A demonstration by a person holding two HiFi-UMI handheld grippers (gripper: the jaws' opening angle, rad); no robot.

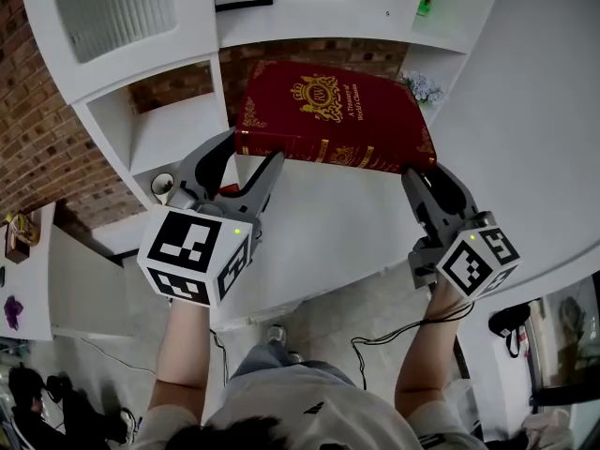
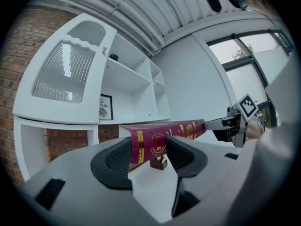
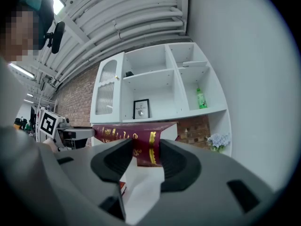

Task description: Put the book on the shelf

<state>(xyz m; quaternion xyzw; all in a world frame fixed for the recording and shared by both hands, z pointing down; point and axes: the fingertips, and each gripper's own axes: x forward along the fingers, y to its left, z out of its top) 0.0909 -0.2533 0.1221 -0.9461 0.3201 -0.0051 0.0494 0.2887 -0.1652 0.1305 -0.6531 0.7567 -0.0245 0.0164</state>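
The red book [image 1: 337, 111] hangs flat, cover up, before the lower opening of the white shelf [image 1: 309, 24]. Both forearms reach forward. The left gripper [image 1: 253, 150] and right gripper [image 1: 424, 172] each clamp one end of its spine, jaws wide. The gold title begins "A Treasury of"; a framed print [image 3: 141, 109] says "NATURE".

Dark red book [image 1: 337, 125] with gold ornament, white shelf [image 1: 309, 26], red-brown brick wall [image 1: 37, 148].
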